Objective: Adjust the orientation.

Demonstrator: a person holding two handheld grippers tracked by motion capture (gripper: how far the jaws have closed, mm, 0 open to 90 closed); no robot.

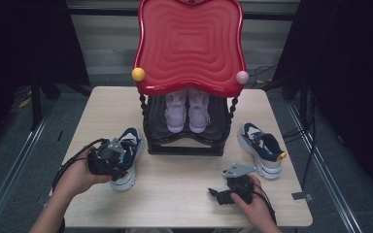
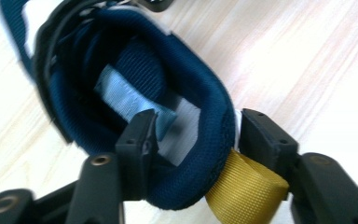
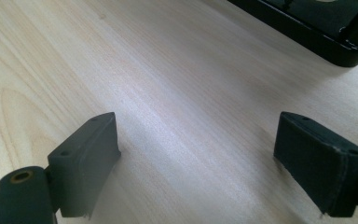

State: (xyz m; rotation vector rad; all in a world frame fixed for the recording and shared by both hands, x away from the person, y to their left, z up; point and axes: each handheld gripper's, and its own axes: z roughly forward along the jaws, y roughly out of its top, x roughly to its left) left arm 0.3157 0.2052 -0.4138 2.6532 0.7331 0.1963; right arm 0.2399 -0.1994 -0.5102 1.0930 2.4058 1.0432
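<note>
Jaws on my left gripper (image 2: pixel 193 133) are straddling the padded heel collar of the navy sneaker (image 2: pixel 135 93), one jaw sitting inside the shoe's opening and the other outside beside the yellow pull tab (image 2: pixel 247 191); whether the pads are actually pressing on the collar I cannot tell. I am seeing that sneaker (image 1: pixel 127 158) standing on the table (image 1: pixel 175 179) near its left edge, just in front of the black shoe rack (image 1: pixel 187 138), with my left gripper (image 1: pixel 108 158) hanging over its heel. My right gripper (image 3: pixel 196 158) is resting low over bare wood with its jaws spread wide and nothing between them; from above it (image 1: pixel 233 187) is sitting near the front edge, well apart from the matching sneaker (image 1: pixel 262 148) lying at the right. A pale pink pair (image 1: pixel 187 111) is occupying the rack under the red tray-like top (image 1: pixel 189 43).
</note>
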